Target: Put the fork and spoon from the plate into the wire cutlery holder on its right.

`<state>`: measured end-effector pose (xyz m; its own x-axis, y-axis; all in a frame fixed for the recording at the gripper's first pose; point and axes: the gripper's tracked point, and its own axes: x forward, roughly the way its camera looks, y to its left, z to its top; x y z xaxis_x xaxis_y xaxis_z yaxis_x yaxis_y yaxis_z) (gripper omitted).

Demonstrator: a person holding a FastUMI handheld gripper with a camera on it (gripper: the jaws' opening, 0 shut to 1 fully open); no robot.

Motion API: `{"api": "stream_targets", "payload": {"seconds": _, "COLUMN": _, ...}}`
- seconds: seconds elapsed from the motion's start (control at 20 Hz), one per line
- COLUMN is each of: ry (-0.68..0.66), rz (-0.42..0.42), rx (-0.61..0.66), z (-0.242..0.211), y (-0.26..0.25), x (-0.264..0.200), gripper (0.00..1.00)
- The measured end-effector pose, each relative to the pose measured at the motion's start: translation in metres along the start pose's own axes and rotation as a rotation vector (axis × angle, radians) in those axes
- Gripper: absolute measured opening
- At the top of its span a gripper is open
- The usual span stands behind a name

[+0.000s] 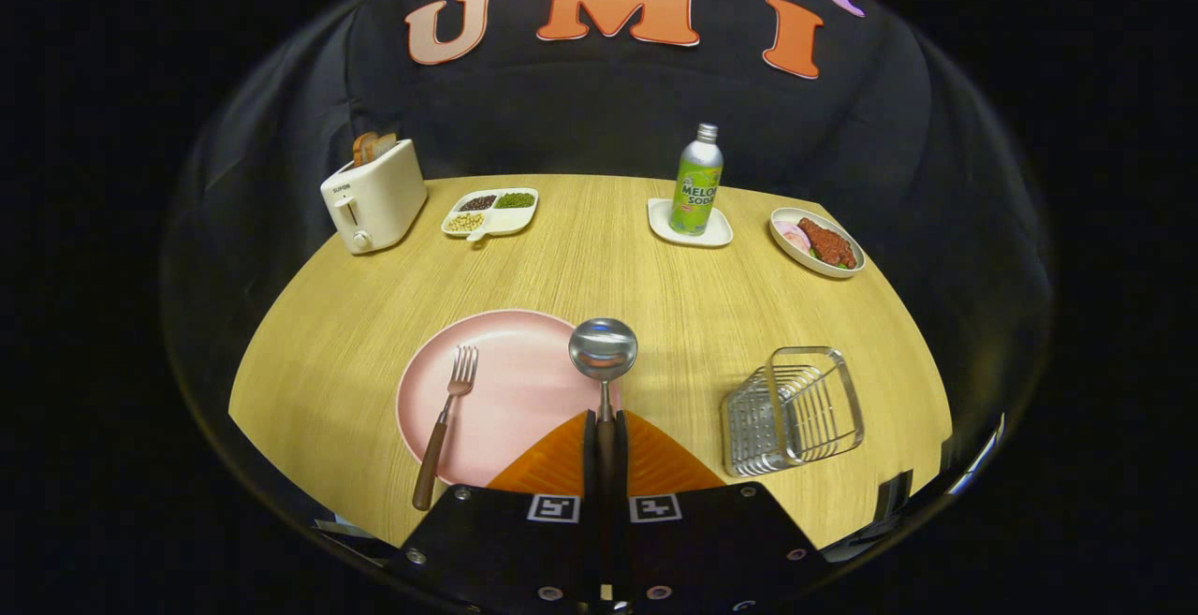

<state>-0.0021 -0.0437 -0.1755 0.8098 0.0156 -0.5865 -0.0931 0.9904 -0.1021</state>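
Between the closed fingers of the tongs (605, 428) sits the spoon (604, 350), gripped by its handle, bowl ahead. The carry step seems under way; next, swing right to the wire cutlery holder (794, 409). The fork (447, 423) waits left on the pink plate (510, 381). The wooden table (599, 250) meets the black cloth wall beyond.

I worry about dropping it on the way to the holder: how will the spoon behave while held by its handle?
The spoon looks rigid metal, so it should not bend. The gripper clamps the thin handle, with the bowl far ahead, so it may pivot downward. The polished surface could be slippery.
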Motion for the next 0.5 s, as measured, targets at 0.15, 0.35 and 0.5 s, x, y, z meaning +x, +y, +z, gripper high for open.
{"api": "stream_targets", "payload": {"seconds": 0.15, "ry": 0.024, "rz": -0.011, "rx": 0.005, "z": 0.005, "y": -0.024, "x": -0.011, "gripper": 0.05}}
{"api": "stream_targets", "payload": {"seconds": 0.35, "ry": 0.070, "rz": -0.058, "rx": -0.005, "z": 0.003, "y": -0.065, "x": -0.019, "gripper": 0.05}}
{"api": "stream_targets", "payload": {"seconds": 0.5, "ry": 0.105, "rz": -0.080, "rx": -0.015, "z": 0.002, "y": -0.088, "x": -0.025, "gripper": 0.05}}
